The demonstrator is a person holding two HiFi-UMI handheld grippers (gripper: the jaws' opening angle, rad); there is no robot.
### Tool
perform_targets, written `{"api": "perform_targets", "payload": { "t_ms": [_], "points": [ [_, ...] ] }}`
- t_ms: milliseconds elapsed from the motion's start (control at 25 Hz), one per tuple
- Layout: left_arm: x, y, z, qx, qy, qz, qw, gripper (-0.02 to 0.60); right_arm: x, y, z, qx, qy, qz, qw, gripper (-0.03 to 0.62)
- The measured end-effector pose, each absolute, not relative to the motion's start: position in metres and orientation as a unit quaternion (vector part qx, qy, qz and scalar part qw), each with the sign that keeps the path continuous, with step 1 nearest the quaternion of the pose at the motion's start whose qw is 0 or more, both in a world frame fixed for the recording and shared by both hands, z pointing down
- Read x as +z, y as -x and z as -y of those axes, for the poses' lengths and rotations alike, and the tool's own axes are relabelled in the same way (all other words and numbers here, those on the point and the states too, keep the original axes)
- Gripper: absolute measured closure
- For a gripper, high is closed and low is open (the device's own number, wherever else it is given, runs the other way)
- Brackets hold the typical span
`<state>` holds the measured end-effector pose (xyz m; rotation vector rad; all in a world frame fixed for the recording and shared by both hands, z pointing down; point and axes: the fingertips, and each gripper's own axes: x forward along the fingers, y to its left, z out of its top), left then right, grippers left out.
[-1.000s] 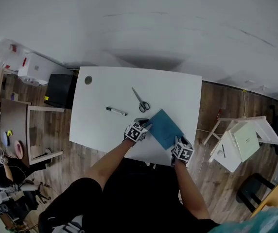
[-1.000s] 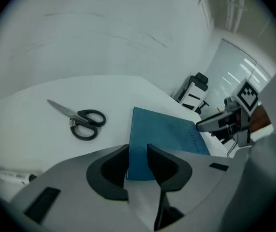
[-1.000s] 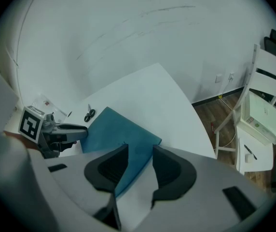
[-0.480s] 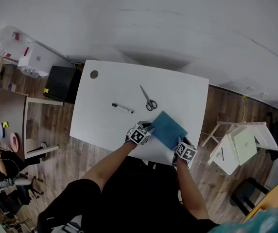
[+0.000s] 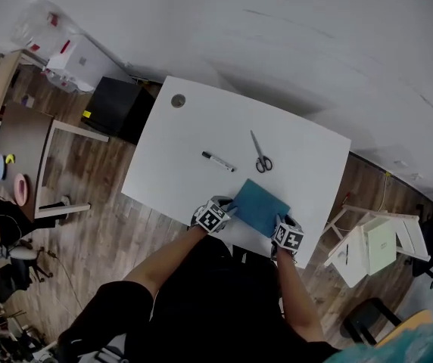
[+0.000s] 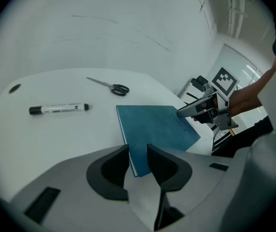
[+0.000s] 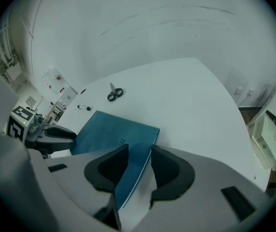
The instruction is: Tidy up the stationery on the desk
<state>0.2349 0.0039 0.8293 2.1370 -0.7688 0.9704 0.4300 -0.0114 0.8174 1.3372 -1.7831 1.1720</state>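
Tidying at an early stage: the teal notebook (image 5: 257,206) sits at the near edge of the white desk (image 5: 171,165). The left gripper (image 6: 138,161) and the right gripper (image 7: 139,166) each have their jaws closed on one of its near corners, while the marker (image 5: 218,161) and the scissors (image 5: 261,156) lie loose and apart toward the desk's middle, judged not yet dealt with. No tray, box or pen holder shows on the desk, so the stationery's destination cannot be told; the only fixture is a small round port (image 5: 177,100) near the far left corner.
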Motion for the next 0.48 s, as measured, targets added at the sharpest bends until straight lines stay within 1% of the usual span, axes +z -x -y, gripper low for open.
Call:
{"api": "perform_targets", "payload": {
  "t_ms": [200, 480],
  "points": [
    [0.822, -0.192, -0.013, 0.34, -0.802, 0.35, 0.346, 0.459, 0.817, -0.384, 0.005, 0.43, -0.472, 0.695, 0.33, 0.447],
    [0.826, -0.134, -0.031, 0.337, -0.775, 0.391, 0.364, 0.459, 0.816, -0.325, 0.005, 0.411, -0.427, 0.724, 0.353, 0.447]
  ]
}}
